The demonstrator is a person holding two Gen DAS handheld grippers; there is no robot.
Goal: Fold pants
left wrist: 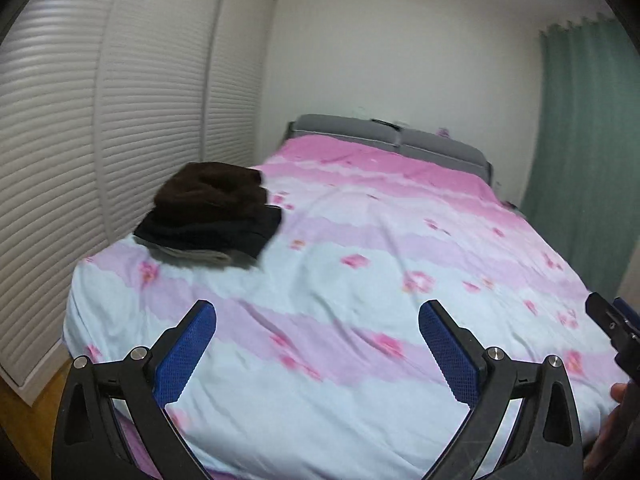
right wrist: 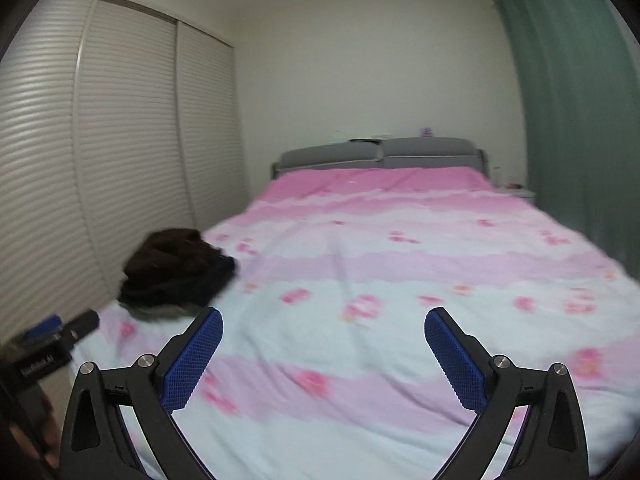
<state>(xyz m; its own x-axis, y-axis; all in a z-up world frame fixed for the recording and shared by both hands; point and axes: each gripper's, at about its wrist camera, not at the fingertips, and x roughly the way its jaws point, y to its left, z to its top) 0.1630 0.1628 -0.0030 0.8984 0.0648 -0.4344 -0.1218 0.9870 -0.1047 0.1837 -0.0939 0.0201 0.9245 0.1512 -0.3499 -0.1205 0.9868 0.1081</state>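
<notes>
A pile of folded dark clothes (left wrist: 212, 210), brown on top, black and grey below, lies near the bed's left edge; it also shows in the right wrist view (right wrist: 176, 270). My left gripper (left wrist: 318, 314) is open and empty above the foot of the bed, well short of the pile. My right gripper (right wrist: 324, 320) is open and empty over the foot of the bed, right of the pile. Each gripper shows at the edge of the other's view: the right one (left wrist: 616, 328) and the left one (right wrist: 60, 334).
The bed (left wrist: 360, 280) has a pink, lilac and pale blue flowered cover and a grey headboard (right wrist: 380, 154). White louvred wardrobe doors (left wrist: 120, 120) stand close along the left. A green curtain (right wrist: 576, 100) hangs on the right. Wooden floor (left wrist: 24, 420) shows at lower left.
</notes>
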